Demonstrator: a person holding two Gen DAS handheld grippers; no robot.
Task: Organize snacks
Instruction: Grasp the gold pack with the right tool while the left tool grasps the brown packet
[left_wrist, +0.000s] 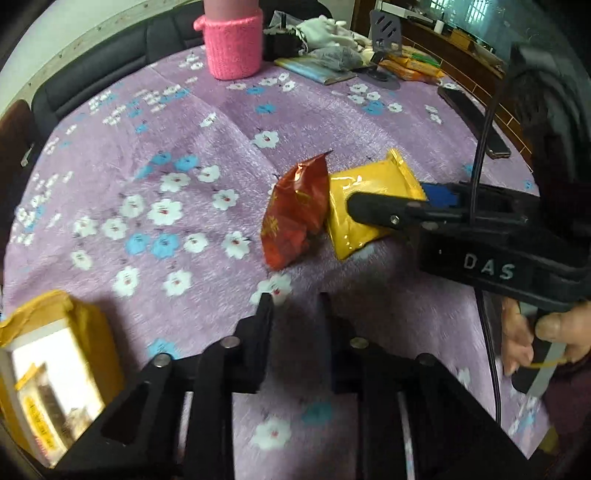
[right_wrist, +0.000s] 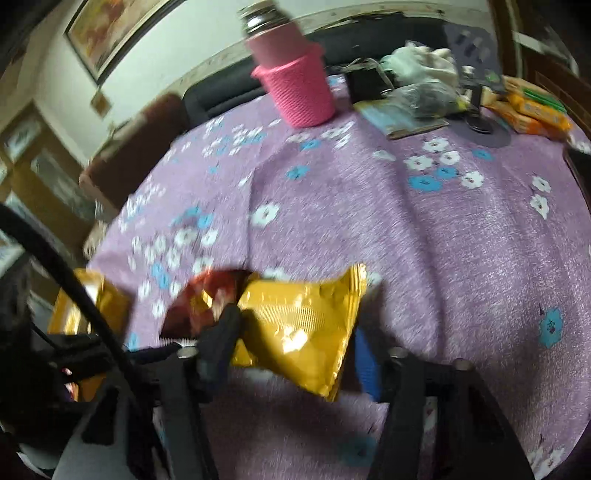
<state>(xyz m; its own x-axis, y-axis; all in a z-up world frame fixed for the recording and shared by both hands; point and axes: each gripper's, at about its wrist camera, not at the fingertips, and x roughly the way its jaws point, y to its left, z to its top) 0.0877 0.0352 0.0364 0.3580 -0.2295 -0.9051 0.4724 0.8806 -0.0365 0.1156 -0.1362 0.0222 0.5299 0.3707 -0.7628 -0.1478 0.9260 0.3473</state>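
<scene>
A yellow snack packet (left_wrist: 364, 206) lies on the purple flowered tablecloth next to a red snack packet (left_wrist: 295, 218). My right gripper (left_wrist: 369, 210) reaches in from the right, and its fingers stand on either side of the yellow packet (right_wrist: 303, 332). The red packet (right_wrist: 207, 299) lies just left of it. My left gripper (left_wrist: 295, 314) is open and empty, hovering just below the red packet. A yellow cardboard box (left_wrist: 55, 369), open at the top, sits at the lower left; it also shows in the right wrist view (right_wrist: 88, 302).
A pink flask in a knitted sleeve (left_wrist: 232, 40) stands at the far edge. Bags, a phone stand (left_wrist: 384, 48), orange packets (left_wrist: 413, 66) and a dark phone (left_wrist: 476, 122) lie at the back right. Dark chairs stand behind the table.
</scene>
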